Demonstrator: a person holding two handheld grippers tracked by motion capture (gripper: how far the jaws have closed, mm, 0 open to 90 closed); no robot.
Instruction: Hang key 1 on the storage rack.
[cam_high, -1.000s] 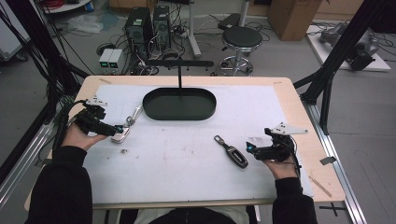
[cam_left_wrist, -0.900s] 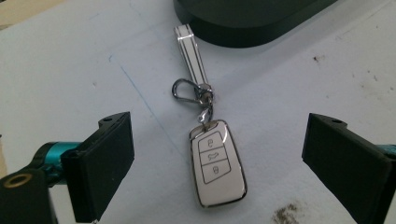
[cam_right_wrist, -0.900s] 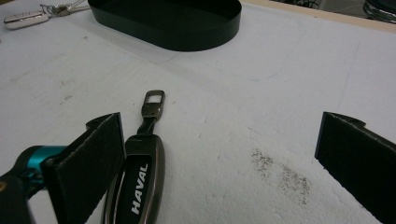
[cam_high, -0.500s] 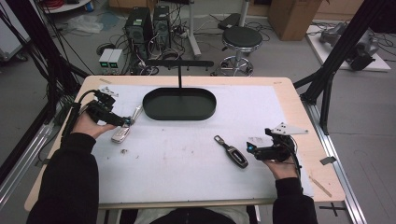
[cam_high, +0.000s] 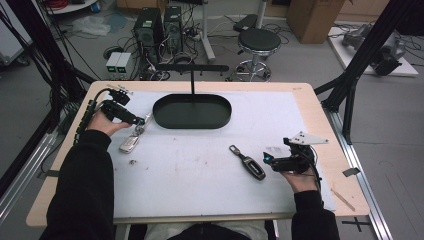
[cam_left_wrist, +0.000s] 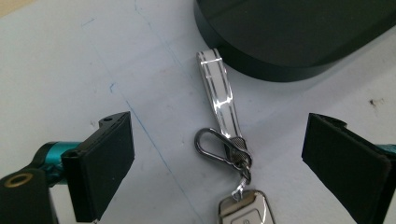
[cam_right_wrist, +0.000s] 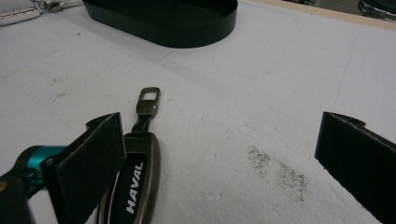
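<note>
At the far left of the white table mat (cam_high: 200, 165), the left gripper (cam_high: 141, 120) hangs wide open over the silver key fob with a striped metal strap and carabiner (cam_left_wrist: 224, 140); the strap's far tip lies just beside the black oval tray (cam_high: 192, 111), leaving little room there. The fob's body is cut off by the frame's near edge. On the near right, the right gripper (cam_high: 266, 160) gapes wide just beside the dark grey HAVAL key fob (cam_right_wrist: 133, 172), with bare mat around it.
</note>
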